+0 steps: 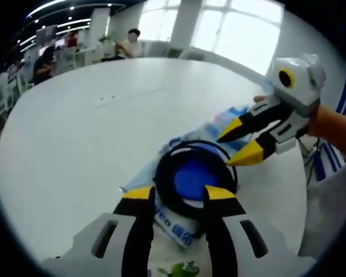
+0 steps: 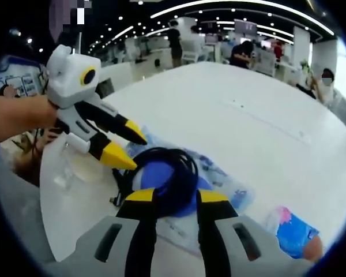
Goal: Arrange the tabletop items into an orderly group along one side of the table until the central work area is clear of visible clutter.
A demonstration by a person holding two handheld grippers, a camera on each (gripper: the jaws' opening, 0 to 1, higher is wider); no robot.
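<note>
White tabletop (image 1: 75, 133) carried one coil of black cable (image 1: 168, 186), which lay on one blue-printed plastic pouch (image 1: 179, 228) near the table's edge, and one smaller blue-and-pink packet (image 2: 294, 231) sat apart from them in the right gripper view. Two grippers were present: the left gripper (image 1: 179, 193) had its two yellow-tipped jaws parted, straddling the near side of the coil without clamping it. The right gripper (image 1: 237, 147) hovered at the coil's far rim, jaws slightly apart with nothing between them, one tip just beside the cable.
</note>
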